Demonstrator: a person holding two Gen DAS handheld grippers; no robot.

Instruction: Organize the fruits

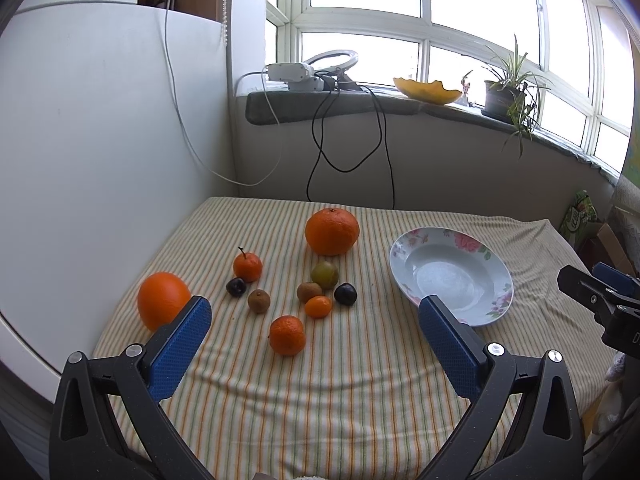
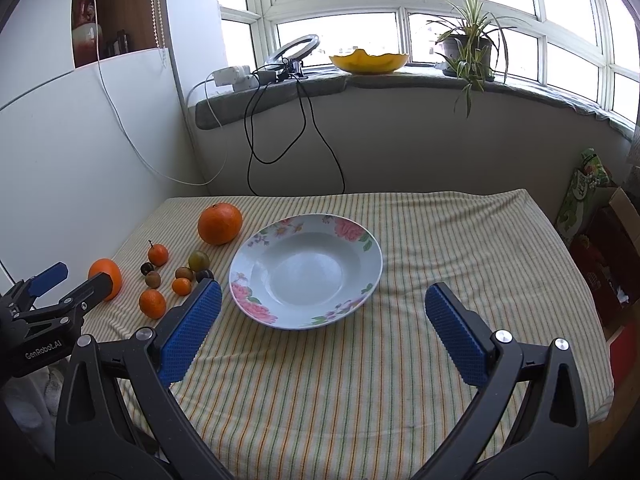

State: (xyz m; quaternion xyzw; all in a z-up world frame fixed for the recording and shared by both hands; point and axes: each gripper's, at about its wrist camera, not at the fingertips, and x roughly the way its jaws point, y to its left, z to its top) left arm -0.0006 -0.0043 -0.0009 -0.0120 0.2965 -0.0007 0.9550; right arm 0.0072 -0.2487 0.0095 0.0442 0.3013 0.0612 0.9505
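Observation:
Several fruits lie loose on the striped cloth: a big orange at the back, another orange at the left, a stemmed mandarin, a mandarin nearest me, a kumquat, a green fruit, two brown ones and two dark plums. An empty floral plate sits to their right. My left gripper hovers open above the near fruits. My right gripper hangs open over the plate's near rim. Neither holds anything.
A white panel walls the table's left side. Black and white cables hang from the windowsill behind the table. On the sill stand a yellow bowl and a potted plant. Boxes and a green bag stand beside the table's right edge.

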